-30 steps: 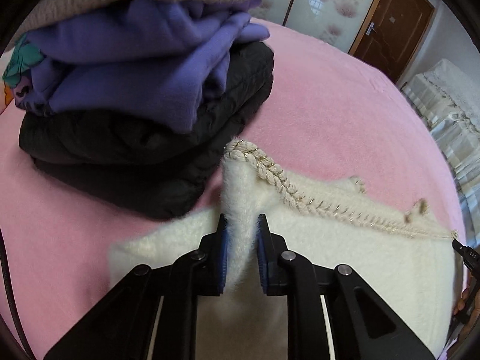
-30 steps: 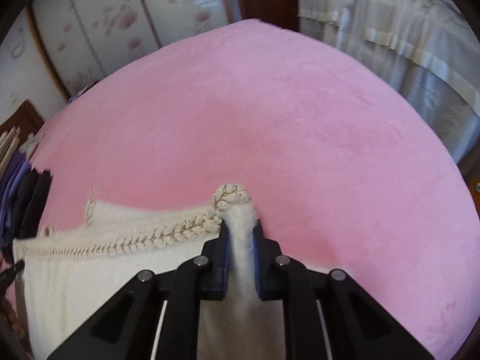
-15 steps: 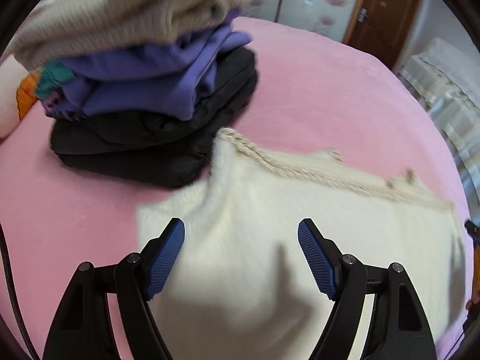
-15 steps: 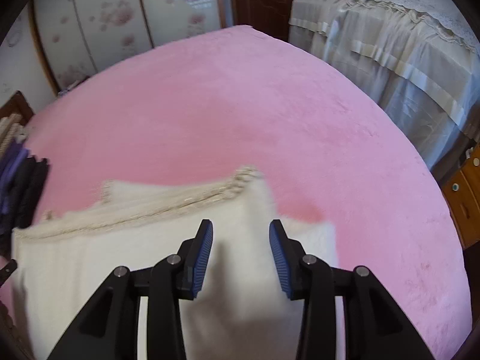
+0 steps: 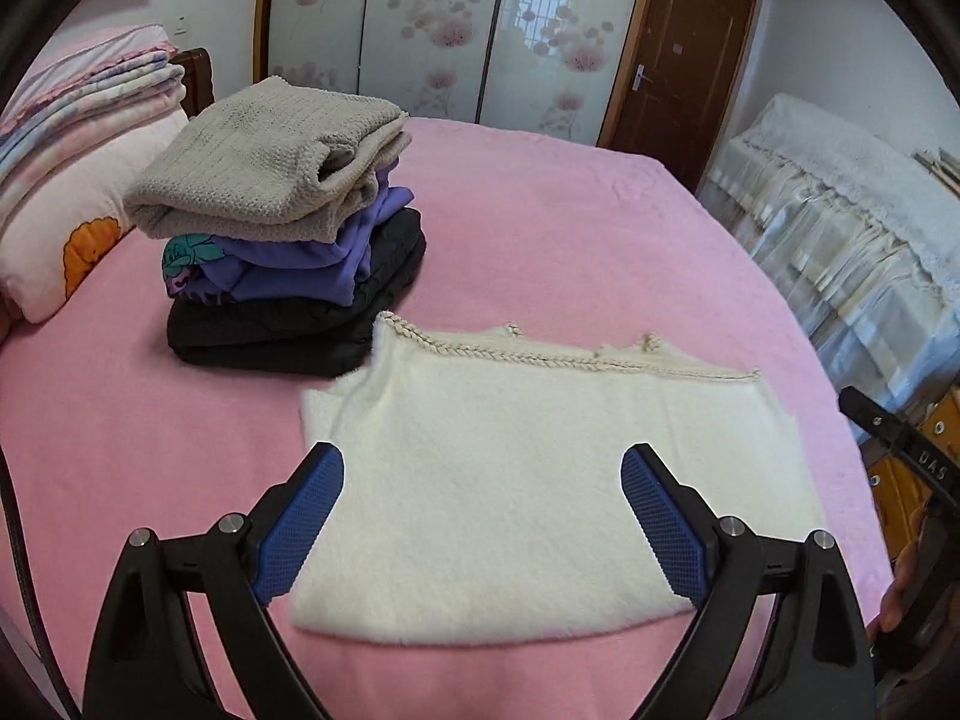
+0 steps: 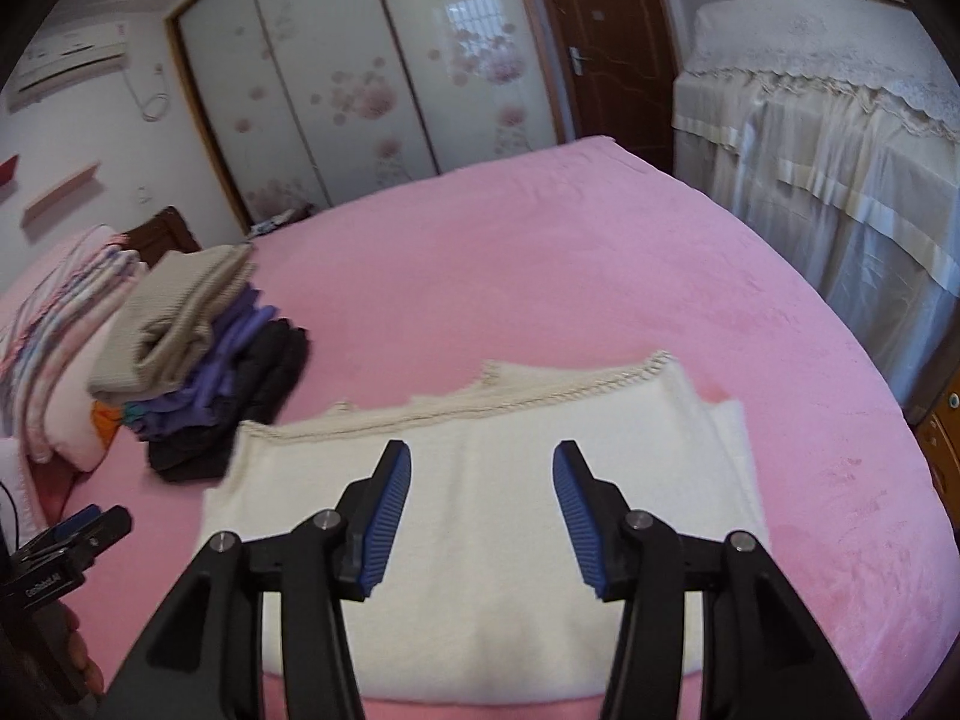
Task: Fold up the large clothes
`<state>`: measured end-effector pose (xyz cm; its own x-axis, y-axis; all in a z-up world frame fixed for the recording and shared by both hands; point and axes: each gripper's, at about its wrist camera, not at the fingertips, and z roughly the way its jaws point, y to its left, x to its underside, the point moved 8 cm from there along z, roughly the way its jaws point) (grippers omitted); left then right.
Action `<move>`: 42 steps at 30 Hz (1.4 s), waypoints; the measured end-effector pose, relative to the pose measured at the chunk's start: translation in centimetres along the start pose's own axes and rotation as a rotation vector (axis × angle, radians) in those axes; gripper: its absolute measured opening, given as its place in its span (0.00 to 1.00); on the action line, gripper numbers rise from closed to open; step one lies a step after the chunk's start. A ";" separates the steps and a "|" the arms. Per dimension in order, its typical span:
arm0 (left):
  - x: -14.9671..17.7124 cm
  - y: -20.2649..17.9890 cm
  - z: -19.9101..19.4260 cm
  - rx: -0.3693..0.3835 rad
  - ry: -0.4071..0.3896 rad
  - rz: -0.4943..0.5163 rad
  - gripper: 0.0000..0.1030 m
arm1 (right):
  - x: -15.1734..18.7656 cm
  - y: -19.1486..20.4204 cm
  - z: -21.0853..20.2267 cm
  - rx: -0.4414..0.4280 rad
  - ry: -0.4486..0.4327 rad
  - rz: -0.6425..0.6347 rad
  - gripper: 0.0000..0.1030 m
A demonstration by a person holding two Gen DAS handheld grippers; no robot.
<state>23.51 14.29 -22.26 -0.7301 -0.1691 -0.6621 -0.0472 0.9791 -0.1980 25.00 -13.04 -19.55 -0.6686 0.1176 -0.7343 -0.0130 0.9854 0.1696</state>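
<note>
Cream sweater [image 5: 528, 480] was laid folded flat on the pink bedspread [image 5: 570, 228], braided trim along its far edge. Nothing was held by the left gripper [image 5: 482, 516] or the right gripper [image 6: 482, 516]; both sets of jaws had just been opened and were poised above it. At ten o'clock, touching it, a stack of folded clothes [image 5: 282, 222] was seen.
</note>
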 end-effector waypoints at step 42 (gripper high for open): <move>14.9 9.7 13.9 0.277 0.034 -0.686 0.91 | 15.2 5.8 7.0 0.029 0.056 -0.223 0.18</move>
<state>21.63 19.69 -44.06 -0.6190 -0.7250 -0.3021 -0.3298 0.5890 -0.7378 19.94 -4.73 -34.32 -0.6918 -0.1101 -0.7137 -0.1445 0.9894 -0.0126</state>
